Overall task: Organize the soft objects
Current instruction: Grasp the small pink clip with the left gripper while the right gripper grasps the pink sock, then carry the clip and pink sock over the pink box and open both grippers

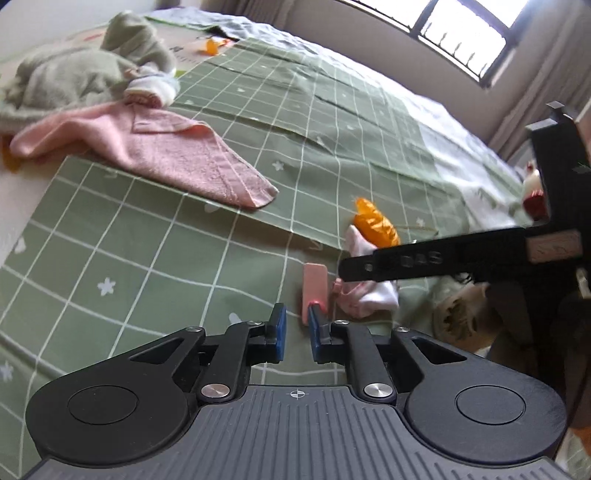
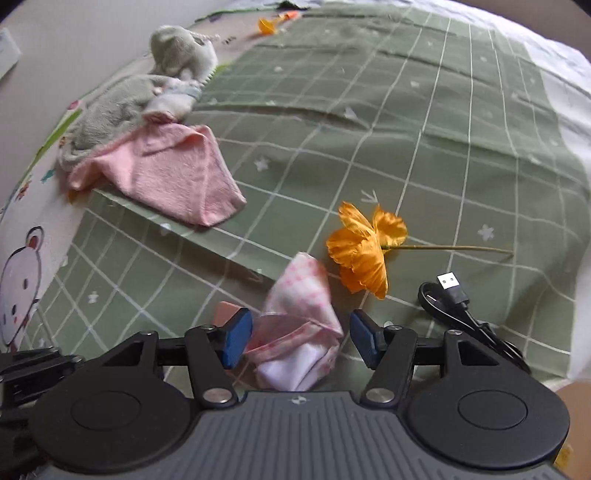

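Here my right gripper [image 2: 301, 338] stands wide open, blue pads either side of the crumpled pink-checked white cloth [image 2: 299, 325] without pinching it, while my left gripper [image 1: 294, 326] is parted a little, empty, its right pad touching a small pink rectangular block [image 1: 314, 291]. Just beyond lie the orange fabric flower [image 2: 364, 247] and black USB cable [image 2: 458, 306]. Farther off, across bare green grid-patterned bedsheet [image 2: 406, 147], the folded pink towel [image 2: 173, 173] and grey plush heap [image 2: 122, 107] sit near the bed's left edge.

You have two orange flowers [image 2: 364, 251] [image 2: 266, 26], one pink towel [image 2: 166, 173], one grey plush [image 2: 147, 85], one checked cloth [image 2: 299, 321], one cable [image 2: 458, 306].
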Available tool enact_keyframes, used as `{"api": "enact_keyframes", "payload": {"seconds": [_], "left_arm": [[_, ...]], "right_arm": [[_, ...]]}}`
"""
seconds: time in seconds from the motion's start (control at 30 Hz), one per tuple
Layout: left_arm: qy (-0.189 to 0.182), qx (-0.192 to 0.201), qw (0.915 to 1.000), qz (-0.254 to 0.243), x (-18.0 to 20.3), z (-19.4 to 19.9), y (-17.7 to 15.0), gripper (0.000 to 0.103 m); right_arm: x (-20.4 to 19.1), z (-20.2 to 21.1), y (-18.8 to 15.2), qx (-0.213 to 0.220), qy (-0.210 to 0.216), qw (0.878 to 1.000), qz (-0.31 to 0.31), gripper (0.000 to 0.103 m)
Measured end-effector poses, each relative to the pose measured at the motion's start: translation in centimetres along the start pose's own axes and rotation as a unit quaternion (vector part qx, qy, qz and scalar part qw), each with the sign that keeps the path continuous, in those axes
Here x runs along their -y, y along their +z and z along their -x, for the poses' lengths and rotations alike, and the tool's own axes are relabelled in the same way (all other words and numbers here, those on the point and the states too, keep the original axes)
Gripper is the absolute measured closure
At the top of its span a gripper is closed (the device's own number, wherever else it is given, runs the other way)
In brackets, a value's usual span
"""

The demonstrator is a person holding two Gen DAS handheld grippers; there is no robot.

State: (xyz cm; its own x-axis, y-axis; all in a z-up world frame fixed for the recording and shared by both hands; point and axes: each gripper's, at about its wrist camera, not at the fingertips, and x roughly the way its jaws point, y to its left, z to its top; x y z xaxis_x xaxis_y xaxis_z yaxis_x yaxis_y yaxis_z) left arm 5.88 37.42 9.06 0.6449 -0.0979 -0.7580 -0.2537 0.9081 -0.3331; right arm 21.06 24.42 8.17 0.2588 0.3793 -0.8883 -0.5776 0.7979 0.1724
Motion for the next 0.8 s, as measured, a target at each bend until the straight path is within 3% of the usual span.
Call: {"api": "enact_keyframes", "payload": {"seconds": [0.03, 0.07, 0.1, 0.3, 0.37, 0.43, 0.5, 0.8], "left_arm": [[-0.002, 0.001, 1.0, -0.007, 0.3, 0.0, -0.1, 0.087], [-0.004, 0.001, 0.9999, -0.015, 0.6, 0.0, -0.3, 0.087], [-0.005, 0.0, 0.9997, -0.024, 0.8, -0.1, -0.4, 0.087], [-0.008, 0.008, 0.999, -0.044, 2.5, -2.5, 0.8, 0.086], [0.011, -0.01, 0.9977, -0.066, 3.3, -4.2, 1.1, 0.084], [0.055, -0.026, 0.9925, -0.106, 4.2, -5.5, 1.1, 0.08], [0.09, -0.03, 0.9873, -0.127, 4.5, -6.2, 0.9, 0.084], [0.081, -0.039, 0.9922, -0.087, 3.4, -6.8, 1.8, 0.083]], "right_arm": [[0.2, -0.4, -0.1, -0.001, -0.004, 1.0, -0.002, 0.059], [0.2, -0.5, -0.1, -0.001, -0.02, 1.0, 0.004, 0.079], [0.0, -0.5, -0.2, -0.002, -0.042, 0.999, 0.017, 0.09], [0.6, 0.1, -1.0, 0.006, -0.049, 0.999, 0.022, 0.09], [0.9, 0.2, -0.9, 0.004, -0.044, 0.999, 0.015, 0.09], [1.0, 0.1, -0.8, 0.003, -0.041, 0.999, 0.013, 0.09], [0.8, 0.0, -0.9, 0.003, -0.043, 0.999, 0.018, 0.09], [-0.4, -0.3, -1.2, 0.01, -0.045, 0.998, 0.047, 0.09]]}}
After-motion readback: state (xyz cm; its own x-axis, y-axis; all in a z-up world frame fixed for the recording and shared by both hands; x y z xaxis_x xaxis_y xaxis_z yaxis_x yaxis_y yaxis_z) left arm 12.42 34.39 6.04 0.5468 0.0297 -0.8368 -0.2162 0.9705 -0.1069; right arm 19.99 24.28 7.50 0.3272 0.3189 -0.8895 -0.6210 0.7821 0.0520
